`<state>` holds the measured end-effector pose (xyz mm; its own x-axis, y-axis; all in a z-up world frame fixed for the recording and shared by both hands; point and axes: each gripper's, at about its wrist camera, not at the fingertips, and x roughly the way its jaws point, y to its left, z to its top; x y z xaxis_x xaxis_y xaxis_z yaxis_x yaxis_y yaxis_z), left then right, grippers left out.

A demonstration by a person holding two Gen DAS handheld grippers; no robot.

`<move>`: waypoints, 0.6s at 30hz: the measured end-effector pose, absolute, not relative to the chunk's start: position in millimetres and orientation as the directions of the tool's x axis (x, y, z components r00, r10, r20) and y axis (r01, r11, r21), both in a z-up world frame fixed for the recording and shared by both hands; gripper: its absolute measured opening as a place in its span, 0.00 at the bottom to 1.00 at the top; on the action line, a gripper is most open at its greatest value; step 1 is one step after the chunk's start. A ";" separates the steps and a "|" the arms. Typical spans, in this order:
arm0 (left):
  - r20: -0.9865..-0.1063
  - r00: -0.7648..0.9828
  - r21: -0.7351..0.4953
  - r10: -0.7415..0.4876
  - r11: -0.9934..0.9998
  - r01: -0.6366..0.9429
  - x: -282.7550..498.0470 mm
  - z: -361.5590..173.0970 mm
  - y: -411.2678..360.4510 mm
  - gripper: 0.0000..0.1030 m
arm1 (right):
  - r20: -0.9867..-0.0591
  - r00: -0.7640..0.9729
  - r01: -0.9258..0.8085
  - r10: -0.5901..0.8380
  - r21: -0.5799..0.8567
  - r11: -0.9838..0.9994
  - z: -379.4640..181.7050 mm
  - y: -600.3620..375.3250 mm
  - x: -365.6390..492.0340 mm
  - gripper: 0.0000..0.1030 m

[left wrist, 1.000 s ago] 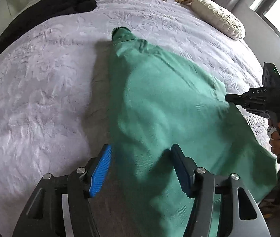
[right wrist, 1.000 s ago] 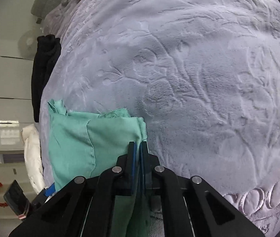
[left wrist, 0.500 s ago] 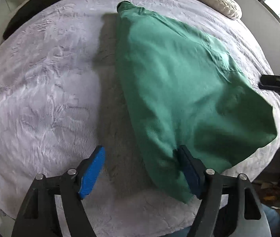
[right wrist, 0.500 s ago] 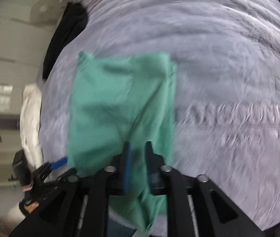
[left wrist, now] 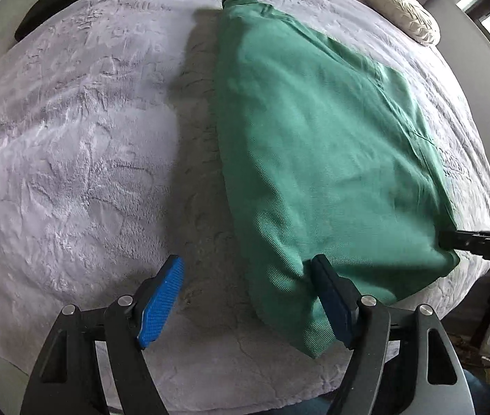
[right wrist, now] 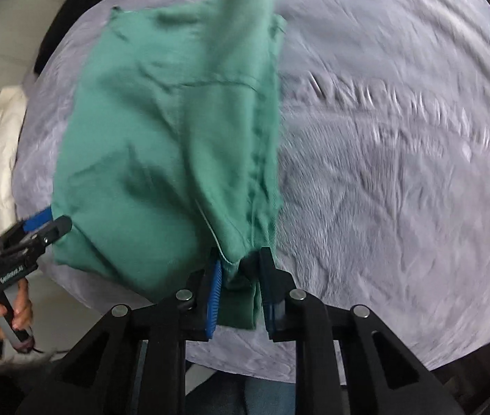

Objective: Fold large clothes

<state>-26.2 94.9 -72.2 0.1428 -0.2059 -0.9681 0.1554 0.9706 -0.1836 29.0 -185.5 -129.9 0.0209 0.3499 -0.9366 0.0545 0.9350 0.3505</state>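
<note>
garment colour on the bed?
Green garment, plain with no pattern; clearest in the left wrist view.

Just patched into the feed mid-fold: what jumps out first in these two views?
The green garment dominates, spread over the grey plush bedspread toward its right and near edge. The left hand-held gripper is wide open at the cloth's near corner, only its right pad against the fabric. The right hand-held gripper has its pads slightly apart around a bunched edge of the garment; that view is motion-blurred.
</note>
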 end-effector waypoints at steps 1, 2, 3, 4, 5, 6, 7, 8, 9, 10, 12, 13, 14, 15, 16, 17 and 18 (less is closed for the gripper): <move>-0.970 0.146 -0.171 -0.195 0.972 0.164 -26.8 -71.5 93.5 0.75 | -0.933 0.017 0.074 0.358 0.358 0.931 -134.0 -187.9 27.9 0.22; -0.971 0.149 -0.160 -0.186 0.972 0.170 -27.1 -71.1 91.6 0.75 | -0.935 0.015 0.077 0.355 0.355 0.932 -135.7 -186.3 26.8 0.22; -0.973 0.152 -0.147 -0.175 0.973 0.177 -26.9 -70.8 89.0 0.75 | -0.937 0.012 0.078 0.350 0.350 0.933 -136.1 -185.9 26.2 0.22; -0.974 0.153 -0.141 -0.170 0.973 0.181 -27.1 -70.1 88.1 0.75 | -0.938 0.013 0.080 0.347 0.347 0.935 -135.7 -186.3 24.9 0.22; -0.974 0.153 -0.136 -0.165 0.973 0.184 -27.4 -69.8 86.8 0.75 | -0.939 0.017 0.081 0.343 0.343 0.936 -133.7 -186.8 24.2 0.22; -0.975 0.152 -0.134 -0.163 0.974 0.185 -27.2 -69.6 86.2 0.75 | -0.941 0.021 0.081 0.338 0.339 0.937 -131.9 -187.1 23.4 0.22; -0.976 0.149 -0.133 -0.161 0.974 0.183 -26.8 -69.6 85.2 0.75 | -0.940 0.024 0.087 0.339 0.340 0.936 -131.1 -188.6 22.4 0.22; -0.976 0.148 -0.133 -0.160 0.974 0.181 -26.7 -69.6 83.9 0.75 | -0.938 0.026 0.097 0.344 0.345 0.933 -131.8 -188.4 21.4 0.22; -0.977 0.143 -0.133 -0.160 0.975 0.179 -26.0 -69.7 83.1 0.75 | -0.935 0.027 0.111 0.352 0.353 0.929 -132.4 -187.8 21.0 0.22; -0.977 0.140 -0.133 -0.160 0.975 0.179 -25.4 -69.8 82.7 0.75 | -0.931 0.028 0.127 0.364 0.364 0.923 -134.1 -190.6 20.3 0.22; -0.978 0.137 -0.129 -0.155 0.975 0.179 -24.2 -69.7 81.2 0.75 | -0.921 0.029 0.161 0.389 0.388 0.907 -137.0 -199.0 19.7 0.22; -0.979 0.136 -0.125 -0.151 0.976 0.180 -23.9 -69.6 80.4 0.75 | -0.915 0.031 0.179 0.402 0.401 0.898 -137.9 -202.1 19.3 0.22; -0.980 0.136 -0.120 -0.146 0.976 0.183 -23.6 -69.2 79.3 0.75 | -0.905 0.035 0.202 0.423 0.421 0.884 -137.7 -206.9 17.9 0.22; -0.980 0.137 -0.118 -0.144 0.976 0.185 -23.1 -69.2 79.2 0.75 | -0.900 0.042 0.214 0.435 0.433 0.876 -136.2 -209.5 16.9 0.22; -0.981 0.136 -0.114 -0.141 0.976 0.186 -22.6 -69.0 78.5 0.75 | -0.897 0.045 0.216 0.439 0.438 0.873 -134.3 -213.3 16.0 0.22; -0.981 0.136 -0.112 -0.139 0.976 0.184 -22.4 -69.1 77.7 0.75 | -0.897 0.050 0.212 0.439 0.439 0.873 -131.4 -214.9 14.3 0.22; -0.981 0.135 -0.112 -0.138 0.977 0.182 -22.1 -69.3 77.5 0.75 | -0.898 0.052 0.209 0.438 0.438 0.874 -130.4 -216.3 13.1 0.22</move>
